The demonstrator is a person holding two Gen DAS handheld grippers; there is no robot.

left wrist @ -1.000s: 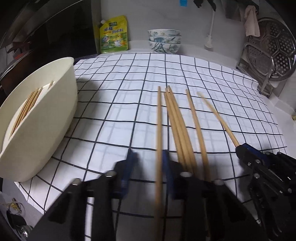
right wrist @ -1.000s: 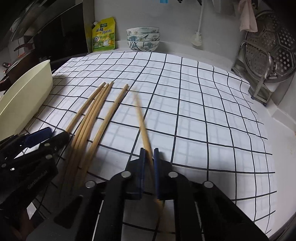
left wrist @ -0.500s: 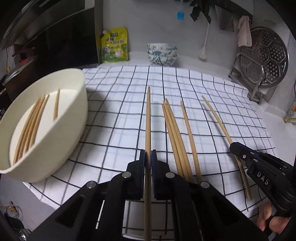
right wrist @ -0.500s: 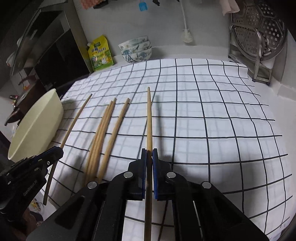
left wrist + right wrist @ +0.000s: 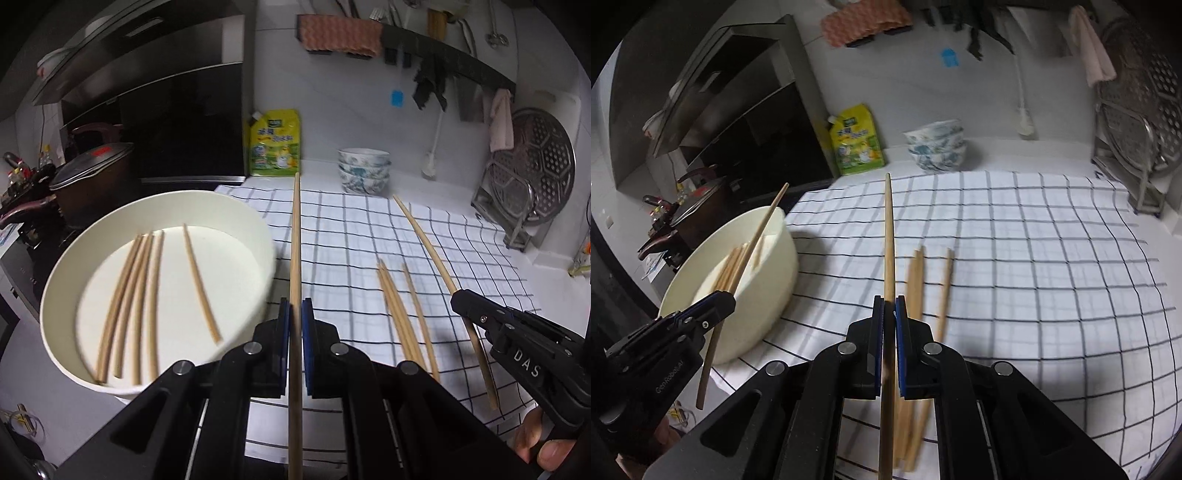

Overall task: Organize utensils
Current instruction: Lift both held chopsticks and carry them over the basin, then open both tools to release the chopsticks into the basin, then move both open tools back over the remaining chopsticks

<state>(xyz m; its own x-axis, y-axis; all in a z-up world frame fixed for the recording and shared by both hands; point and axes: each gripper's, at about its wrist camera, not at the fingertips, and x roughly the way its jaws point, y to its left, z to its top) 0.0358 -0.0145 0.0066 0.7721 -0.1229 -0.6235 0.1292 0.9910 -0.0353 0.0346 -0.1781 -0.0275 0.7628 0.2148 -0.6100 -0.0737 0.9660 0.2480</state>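
I am holding 1 chopstick (image 5: pixel 295 236) pinched in the left gripper (image 5: pixel 294 314) beside the white bowl (image 5: pixel 62 273), another (image 5: pixel 889 236) in the right gripper (image 5: pixel 889 308); apparently 3 remain on the checked surface (image 5: pixel 1052 258). Release low, parallel to those inside.

Yellow pouch (image 5: pixel 275 142), stacked bowls (image 5: pixel 364 170), steamer rack (image 5: pixel 530 166), lidded pot (image 5: pixel 90 173).

We see bowl (image 5: pixel 258 236) left on cloth (image 5: pixel 461 258) | five chopsticks (image 5: pixel 155 295) in it | three chopsticks (image 5: pixel 402 317) right of bowl | stacked bowls (image 5: pixel 364 170) behind.
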